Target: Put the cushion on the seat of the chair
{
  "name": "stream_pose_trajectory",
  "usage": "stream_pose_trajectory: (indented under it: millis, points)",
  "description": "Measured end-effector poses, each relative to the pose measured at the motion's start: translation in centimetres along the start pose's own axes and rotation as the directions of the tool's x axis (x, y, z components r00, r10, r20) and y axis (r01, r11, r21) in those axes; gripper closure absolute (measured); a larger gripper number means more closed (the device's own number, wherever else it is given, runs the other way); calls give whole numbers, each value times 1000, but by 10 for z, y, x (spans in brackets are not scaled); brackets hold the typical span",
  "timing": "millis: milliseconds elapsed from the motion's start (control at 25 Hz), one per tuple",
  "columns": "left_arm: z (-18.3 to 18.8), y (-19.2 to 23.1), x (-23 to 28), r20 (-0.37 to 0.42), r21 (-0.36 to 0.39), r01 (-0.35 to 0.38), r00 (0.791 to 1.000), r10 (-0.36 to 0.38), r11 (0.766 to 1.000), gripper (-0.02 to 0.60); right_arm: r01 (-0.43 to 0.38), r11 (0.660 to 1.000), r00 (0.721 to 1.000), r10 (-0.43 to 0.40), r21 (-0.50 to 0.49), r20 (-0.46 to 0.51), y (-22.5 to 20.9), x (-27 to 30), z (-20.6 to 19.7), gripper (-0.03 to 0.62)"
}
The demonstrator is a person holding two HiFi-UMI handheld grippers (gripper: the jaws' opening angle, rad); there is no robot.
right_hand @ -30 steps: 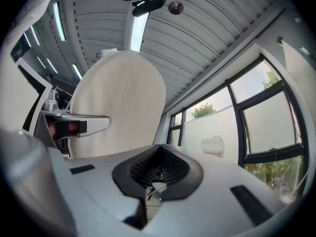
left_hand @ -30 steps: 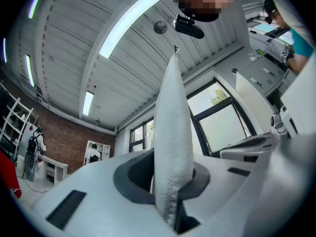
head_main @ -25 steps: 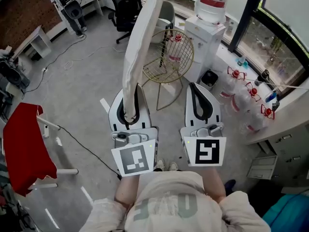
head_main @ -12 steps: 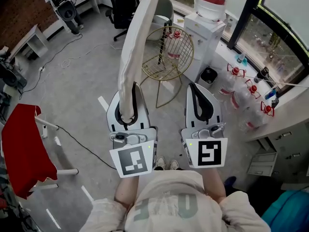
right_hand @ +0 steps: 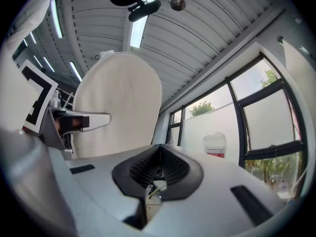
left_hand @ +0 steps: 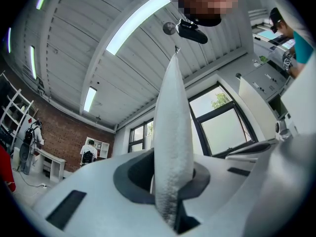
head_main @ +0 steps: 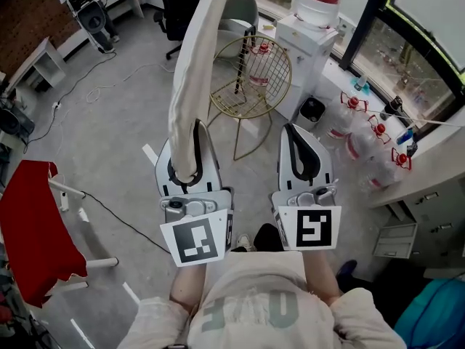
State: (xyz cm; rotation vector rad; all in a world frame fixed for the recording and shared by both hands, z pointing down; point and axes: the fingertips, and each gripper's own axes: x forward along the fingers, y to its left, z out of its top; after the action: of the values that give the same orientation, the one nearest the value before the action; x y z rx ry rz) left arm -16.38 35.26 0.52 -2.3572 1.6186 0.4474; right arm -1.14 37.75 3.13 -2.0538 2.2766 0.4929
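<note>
A white round cushion stands upright and edge-on, and my left gripper is shut on its lower rim. In the left gripper view the cushion rises from between the pads of the left gripper toward the ceiling. My right gripper is beside it on the right, shut with nothing in it. The right gripper view shows its jaws closed and the cushion's broad face to the left. The gold wire chair stands on the floor just beyond both grippers, its seat bare.
A water dispenser stands right behind the wire chair, with water bottles on the floor along the window. A black office chair and a grey chair are farther back. A red cloth on a rack is at the left.
Both grippers and the cushion have drifted a little toward the wire chair, the left one also slightly left. The grip on the cushion is unchanged.
</note>
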Motion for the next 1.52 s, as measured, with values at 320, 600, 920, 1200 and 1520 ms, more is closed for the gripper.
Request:
stream_pose_trajectory:
  millis: [320, 600, 920, 1200, 1520]
  points:
    - [-14, 12, 21, 7, 6, 1, 1000, -1, 1000, 531, 49, 999, 998, -48, 12, -40, -13, 17, -21, 577]
    - [-42, 8, 58, 3, 20, 5, 1000, -5, 1000, 531, 95, 995, 994, -95, -3, -47, -40, 54, -50, 577]
    - [-81, 2, 127, 0, 27, 15, 1000, -15, 1000, 531, 101, 995, 994, -102, -10, -39, -77, 118, -86, 577]
    - [-102, 0, 220, 6, 52, -9, 1000, 8, 999, 531, 57, 998, 997, -56, 4, -50, -117, 210, -106, 577]
    - [-126, 0, 337, 26, 67, -36, 999, 35, 997, 531, -11, 999, 999, 12, 37, -46, -159, 323, -127, 577]
